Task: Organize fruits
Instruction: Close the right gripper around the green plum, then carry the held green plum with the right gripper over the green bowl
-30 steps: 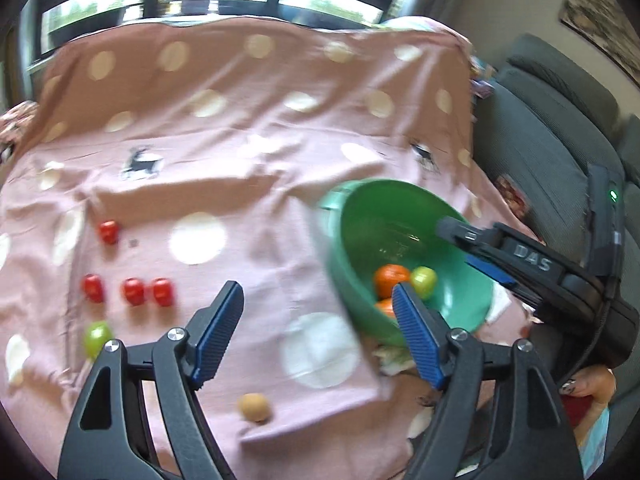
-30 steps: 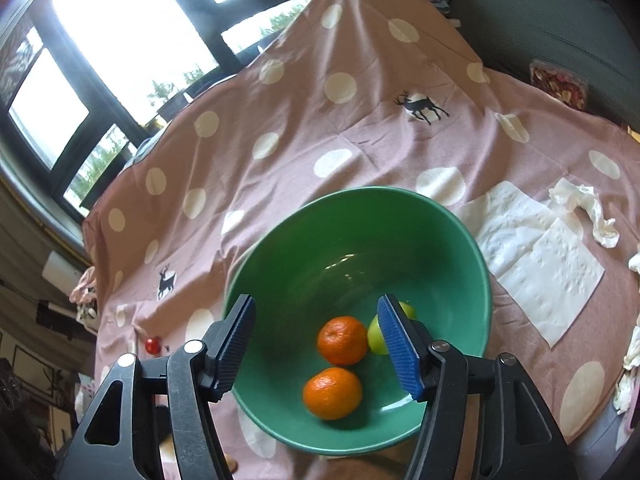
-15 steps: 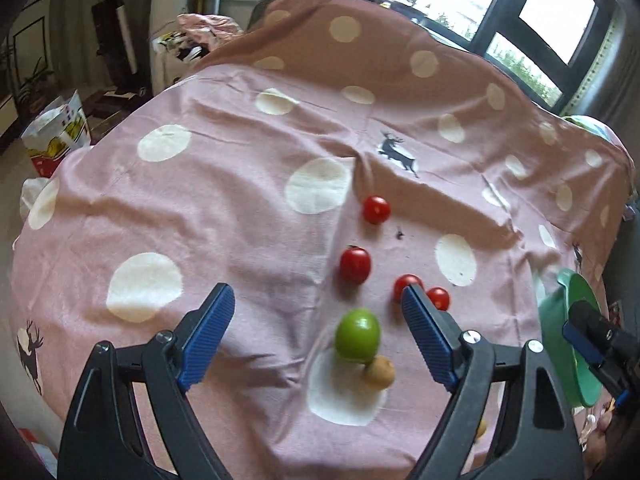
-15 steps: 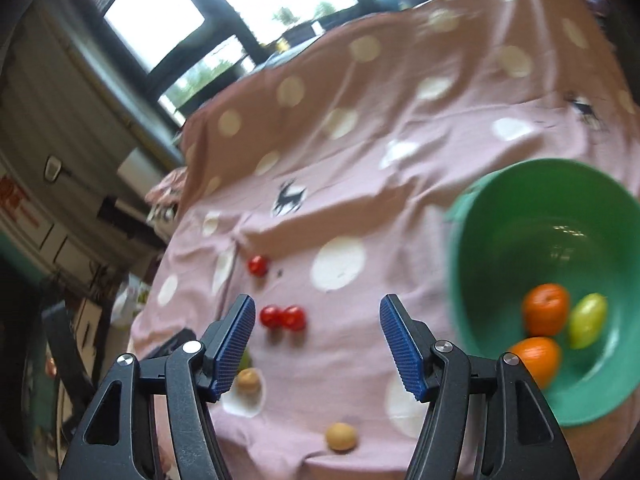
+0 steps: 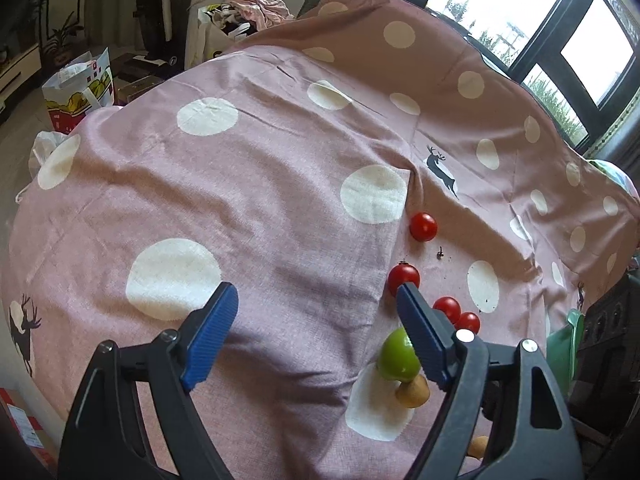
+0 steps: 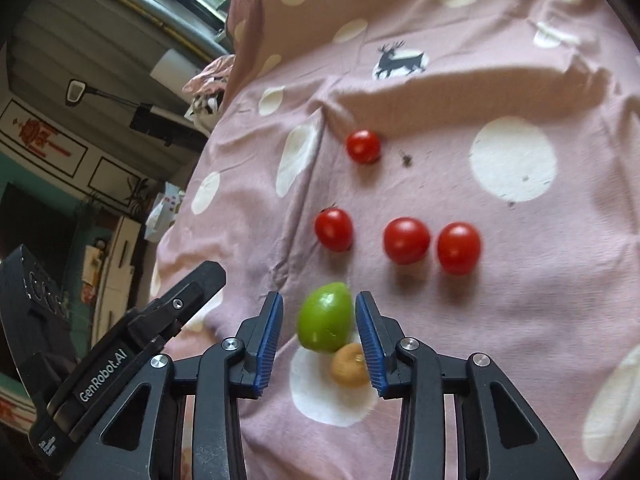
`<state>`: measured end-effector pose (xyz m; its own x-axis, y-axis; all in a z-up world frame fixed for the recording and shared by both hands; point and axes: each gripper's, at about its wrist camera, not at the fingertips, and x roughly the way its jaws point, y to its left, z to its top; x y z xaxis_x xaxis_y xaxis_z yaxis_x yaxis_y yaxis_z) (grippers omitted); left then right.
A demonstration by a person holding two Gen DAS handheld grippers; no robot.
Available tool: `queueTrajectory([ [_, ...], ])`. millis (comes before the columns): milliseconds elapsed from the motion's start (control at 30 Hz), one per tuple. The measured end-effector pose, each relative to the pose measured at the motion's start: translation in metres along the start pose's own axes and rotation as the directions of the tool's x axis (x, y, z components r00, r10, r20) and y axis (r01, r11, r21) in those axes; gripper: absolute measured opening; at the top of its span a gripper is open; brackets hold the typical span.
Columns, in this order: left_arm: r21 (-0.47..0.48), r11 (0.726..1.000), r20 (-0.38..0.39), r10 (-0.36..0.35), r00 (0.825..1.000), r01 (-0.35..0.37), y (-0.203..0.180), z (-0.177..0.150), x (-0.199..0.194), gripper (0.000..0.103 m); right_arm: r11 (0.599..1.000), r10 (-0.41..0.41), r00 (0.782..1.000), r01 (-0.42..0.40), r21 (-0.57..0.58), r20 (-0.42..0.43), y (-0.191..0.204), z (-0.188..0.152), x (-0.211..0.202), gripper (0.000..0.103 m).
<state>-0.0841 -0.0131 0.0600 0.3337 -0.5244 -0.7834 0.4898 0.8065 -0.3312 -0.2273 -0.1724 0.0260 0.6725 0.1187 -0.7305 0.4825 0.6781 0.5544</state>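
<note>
Green fruit (image 6: pixel 325 318): lying on the pink dotted cloth (image 6: pixel 500 288), touching a small tan fruit (image 6: pixel 350 364), four tomatoes (image 6: pixel 406 240) beyond. Right gripper (image 6: pixel 319 340): fingers straddling the green fruit, closing in, pads not yet pressing. Left gripper (image 5: pixel 316 336): fingers released, gripping nothing, hovering just beside the fruit.

L gripper (image 5: pixel 316 332) jaws wide, angled down | R gripper (image 6: pixel 319 334) jaws just narrowing, not gripping

I see a pink polka-dot cloth (image 6: pixel 520 280) carrying four red tomatoes (image 6: pixel 406 240), with a green fruit (image 6: pixel 326 316) (touching a tan one (image 6: pixel 349 364) at its five o'clock).
</note>
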Motion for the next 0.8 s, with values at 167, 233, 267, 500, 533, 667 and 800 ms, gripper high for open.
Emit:
queueTrajectory([
  [167,-0.014,1.0,-0.005,-0.012,1.0,0.012,0.001,0.0,0.0,0.08,0.999,-0.03,0.999,0.03,-0.011,-0.023,0.004,-0.002,0.013,0.04],
  [233,-0.007,1.0,-0.006,-0.019,1.0,0.019,0.0,0.0,-0.001,0.08,0.999,-0.051,0.998,0.051,-0.016,-0.032,0.004,-0.002,0.017,0.04],
  [267,-0.003,1.0,-0.006,-0.021,1.0,0.021,-0.002,-0.001,-0.001,0.08,0.998,-0.056,0.998,0.055,-0.018,-0.036,0.004,-0.002,0.019,0.04],
  [500,0.028,0.999,-0.004,-0.038,0.999,0.039,-0.011,-0.004,-0.004,0.08,0.993,-0.112,0.994,0.112,-0.037,-0.013,0.004,-0.005,0.014,0.036],
  [533,0.036,0.999,-0.003,-0.041,0.999,0.041,-0.013,-0.005,-0.005,0.08,0.993,-0.114,0.993,0.114,-0.039,-0.002,0.004,-0.005,0.009,0.036],
  [667,0.084,0.995,-0.004,-0.054,0.999,0.054,-0.028,-0.011,-0.006,0.08,0.989,-0.142,0.99,0.143,-0.025,0.017,-0.005,-0.008,-0.016,0.036],
  [800,0.135,0.987,-0.02,-0.08,0.997,0.082,-0.046,-0.02,-0.005,0.08,0.973,-0.227,0.974,0.228,-0.026,0.022,-0.024,-0.01,-0.035,0.036],
])
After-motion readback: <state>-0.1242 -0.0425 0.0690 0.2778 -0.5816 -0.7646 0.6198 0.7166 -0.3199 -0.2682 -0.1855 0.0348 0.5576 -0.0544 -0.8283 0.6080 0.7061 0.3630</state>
